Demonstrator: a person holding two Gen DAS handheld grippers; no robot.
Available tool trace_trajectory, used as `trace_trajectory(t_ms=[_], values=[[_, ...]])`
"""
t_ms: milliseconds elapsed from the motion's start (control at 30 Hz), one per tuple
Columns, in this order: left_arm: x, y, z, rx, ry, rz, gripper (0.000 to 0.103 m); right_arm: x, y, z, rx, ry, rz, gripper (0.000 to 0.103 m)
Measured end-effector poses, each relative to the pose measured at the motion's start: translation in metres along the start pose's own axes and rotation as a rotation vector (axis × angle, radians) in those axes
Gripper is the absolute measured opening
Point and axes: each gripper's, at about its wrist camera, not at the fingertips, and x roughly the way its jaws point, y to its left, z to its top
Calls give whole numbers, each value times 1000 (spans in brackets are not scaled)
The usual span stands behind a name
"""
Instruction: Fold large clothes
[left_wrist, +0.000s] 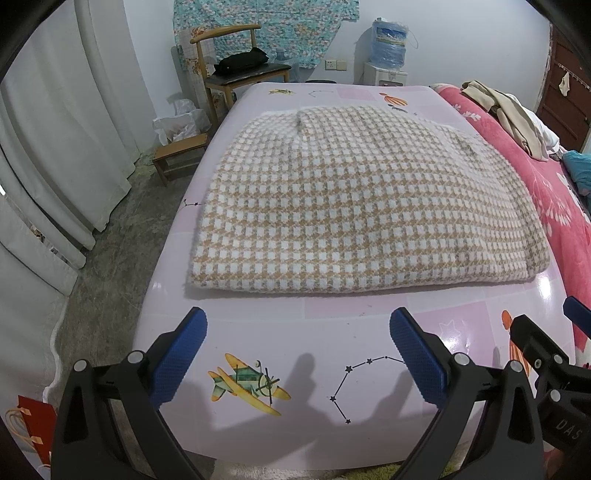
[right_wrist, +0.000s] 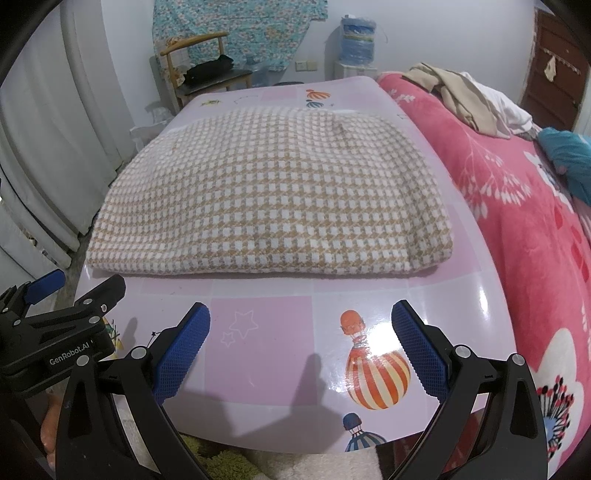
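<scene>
A tan-and-white checked garment (left_wrist: 295, 206) lies folded into a thick rectangle on the pink patterned table (left_wrist: 332, 317). It also shows in the right wrist view (right_wrist: 266, 199). My left gripper (left_wrist: 298, 328) is open and empty, hovering over the table's near edge, short of the garment's front fold. My right gripper (right_wrist: 301, 321) is open and empty, also just short of the fold. The right gripper shows at the right edge of the left wrist view (left_wrist: 546, 354). The left gripper shows at the left edge of the right wrist view (right_wrist: 55, 325).
A bed with a pink flowered blanket (right_wrist: 535, 229) and loose clothes (right_wrist: 461, 99) adjoins the table's right side. A wooden chair (left_wrist: 236, 70), a small stool (left_wrist: 177, 155) and white curtains (left_wrist: 55, 147) stand to the left. A water dispenser (left_wrist: 388, 55) stands by the far wall.
</scene>
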Motion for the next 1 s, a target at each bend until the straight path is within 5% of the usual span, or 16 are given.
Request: trace_trajectory(t_ms=[1000], values=[[-4, -3, 0, 3, -2, 7, 97, 0, -1, -1, 3, 0, 4, 95]])
